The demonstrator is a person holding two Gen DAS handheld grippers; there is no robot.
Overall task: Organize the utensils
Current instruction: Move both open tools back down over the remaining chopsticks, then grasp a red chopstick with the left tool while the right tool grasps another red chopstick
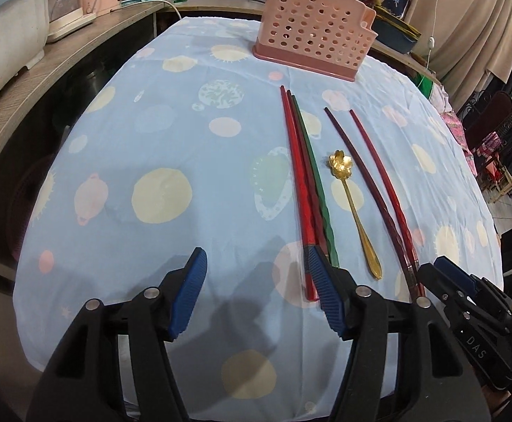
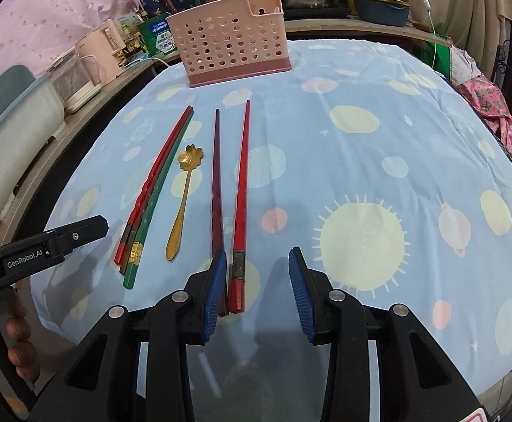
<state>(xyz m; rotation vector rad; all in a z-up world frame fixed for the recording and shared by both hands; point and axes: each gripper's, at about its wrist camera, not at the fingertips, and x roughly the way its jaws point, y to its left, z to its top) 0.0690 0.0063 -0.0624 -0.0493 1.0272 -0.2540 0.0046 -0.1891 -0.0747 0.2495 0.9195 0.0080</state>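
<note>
Both claws gaped empty: left claw [image 1: 256,274], right claw [image 2: 257,274]. Chopsticks [image 1: 303,183], spoon [image 1: 352,204] on table [image 1: 150,147]; holder [image 1: 314,24] at 12 o'clock.

My right gripper [image 2: 257,281] hangs wide apart over the tablecloth [image 2: 361,140], the red chopstick [image 2: 241,204] between my fingers. Left lie a dark chopstick [image 2: 216,183], gold spoon [image 2: 182,204], three bundled chopsticks [image 2: 150,193]; the pink holder [image 2: 231,42] seems empty.
</note>
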